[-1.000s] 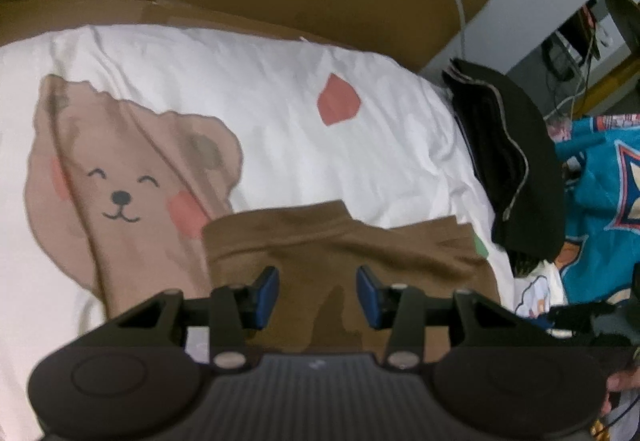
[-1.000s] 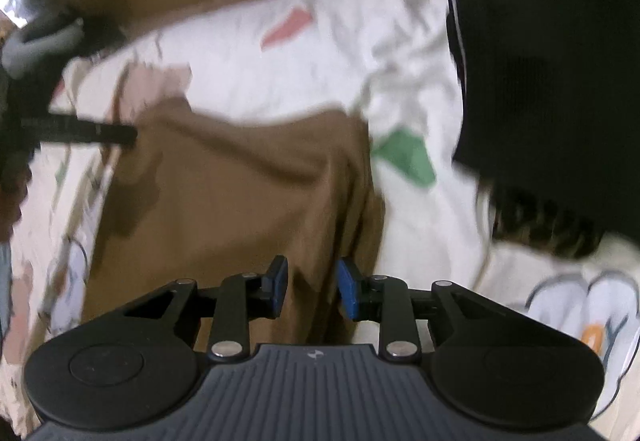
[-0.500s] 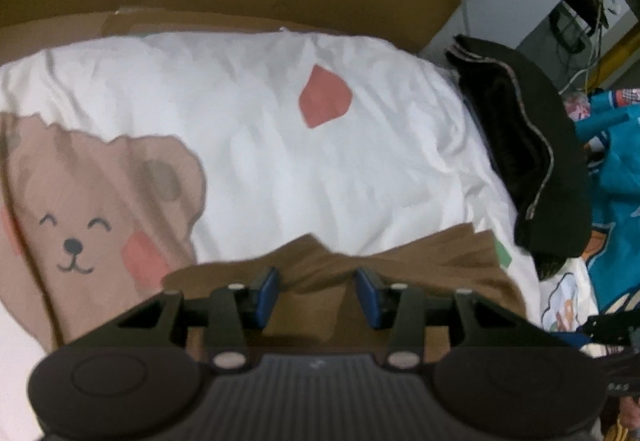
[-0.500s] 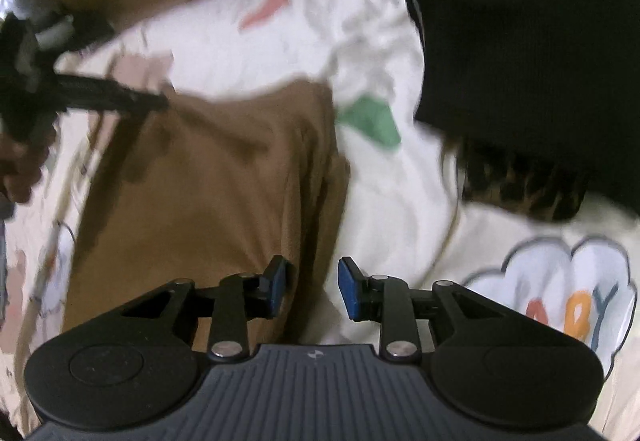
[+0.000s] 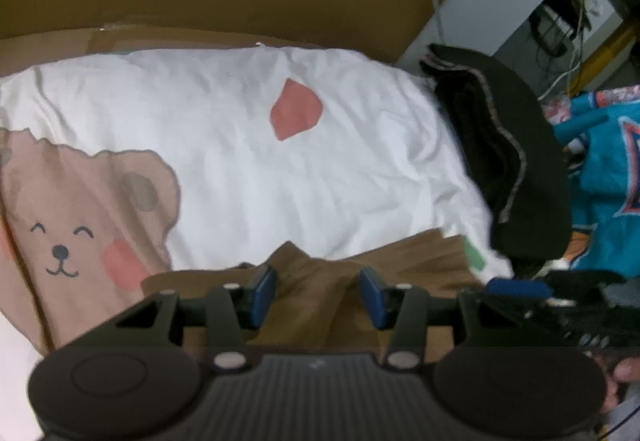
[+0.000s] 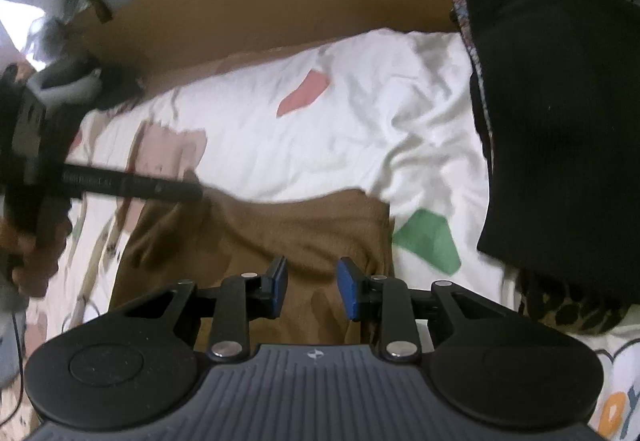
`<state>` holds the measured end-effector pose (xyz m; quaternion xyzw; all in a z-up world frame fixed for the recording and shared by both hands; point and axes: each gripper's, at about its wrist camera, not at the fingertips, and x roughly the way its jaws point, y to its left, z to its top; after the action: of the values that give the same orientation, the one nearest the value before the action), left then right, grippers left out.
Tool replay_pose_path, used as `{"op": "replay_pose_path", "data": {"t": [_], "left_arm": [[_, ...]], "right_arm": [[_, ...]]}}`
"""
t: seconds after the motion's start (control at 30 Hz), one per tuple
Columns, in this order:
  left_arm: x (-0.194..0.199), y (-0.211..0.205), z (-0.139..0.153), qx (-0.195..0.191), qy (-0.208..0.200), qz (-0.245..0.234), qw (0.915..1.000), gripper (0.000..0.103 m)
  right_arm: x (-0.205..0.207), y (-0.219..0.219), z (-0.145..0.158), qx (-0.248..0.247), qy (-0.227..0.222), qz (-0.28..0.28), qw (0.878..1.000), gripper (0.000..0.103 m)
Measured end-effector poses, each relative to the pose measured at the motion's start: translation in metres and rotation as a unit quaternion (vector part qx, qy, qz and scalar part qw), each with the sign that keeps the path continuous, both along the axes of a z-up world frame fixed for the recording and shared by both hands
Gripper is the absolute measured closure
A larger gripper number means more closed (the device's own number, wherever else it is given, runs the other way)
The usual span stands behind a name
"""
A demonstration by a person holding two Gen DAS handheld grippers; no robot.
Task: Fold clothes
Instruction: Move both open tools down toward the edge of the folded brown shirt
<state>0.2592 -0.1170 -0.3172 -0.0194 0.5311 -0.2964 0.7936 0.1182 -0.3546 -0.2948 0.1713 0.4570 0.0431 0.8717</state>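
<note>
Left wrist view has the brown garment point(image 5: 320, 281) at six o'clock on the bear-print bedspread point(image 5: 240, 145) — left gripper point(image 5: 318, 293) jaws parted, having just opened over its rumpled edge; right gripper point(image 6: 312, 287) jaws also released above it — seemingly repositioning for the next fold.

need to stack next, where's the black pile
In both wrist views the black pile sits at the right edge of the white sheet, beyond the brown garment and green patch.
</note>
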Motion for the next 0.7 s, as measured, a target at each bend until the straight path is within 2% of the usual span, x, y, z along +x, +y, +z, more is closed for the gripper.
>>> {"op": "replay_pose_path", "data": {"t": [0.07, 0.2, 0.3, 0.33, 0.4, 0.47, 0.53, 0.6, 0.7], "left_arm": [[0.005, 0.001, -0.01, 0.02, 0.005, 0.011, 0.9997, 0.055], [0.013, 0.008, -0.025, 0.024, 0.012, 0.023, 0.9994, 0.052], [0.012, 0.002, -0.027, 0.049, -0.009, 0.011, 0.9987, 0.044], [0.011, -0.001, -0.027, 0.06, -0.019, 0.006, 0.998, 0.039], [0.011, -0.004, -0.029, 0.075, -0.031, 0.005, 0.9967, 0.035], [0.012, -0.002, -0.027, 0.069, -0.025, 0.011, 0.9973, 0.035], [0.011, 0.0, -0.022, 0.063, -0.024, 0.012, 0.9977, 0.041], [0.009, 0.004, -0.014, 0.061, -0.028, 0.011, 0.9977, 0.044], [0.006, 0.012, 0.0, 0.046, -0.031, 0.017, 0.9983, 0.044]], "right_arm": [[0.006, 0.0, -0.005, -0.001, 0.008, -0.001, 1.0, 0.068], [0.012, -0.002, -0.023, -0.006, 0.039, -0.009, 0.999, 0.071], [0.013, -0.004, -0.033, -0.009, 0.051, -0.016, 0.999, 0.08], [0.014, -0.005, -0.035, -0.008, 0.052, -0.019, 0.998, 0.08], [0.015, -0.007, -0.038, -0.004, 0.055, -0.025, 0.998, 0.08], [0.017, -0.006, -0.038, -0.004, 0.058, -0.028, 0.998, 0.08], [0.016, -0.005, -0.033, -0.009, 0.056, -0.028, 0.998, 0.08], [0.013, -0.004, -0.025, -0.01, 0.047, -0.027, 0.998, 0.08], [0.009, 0.0, -0.011, -0.014, 0.024, -0.019, 0.999, 0.078]]}}
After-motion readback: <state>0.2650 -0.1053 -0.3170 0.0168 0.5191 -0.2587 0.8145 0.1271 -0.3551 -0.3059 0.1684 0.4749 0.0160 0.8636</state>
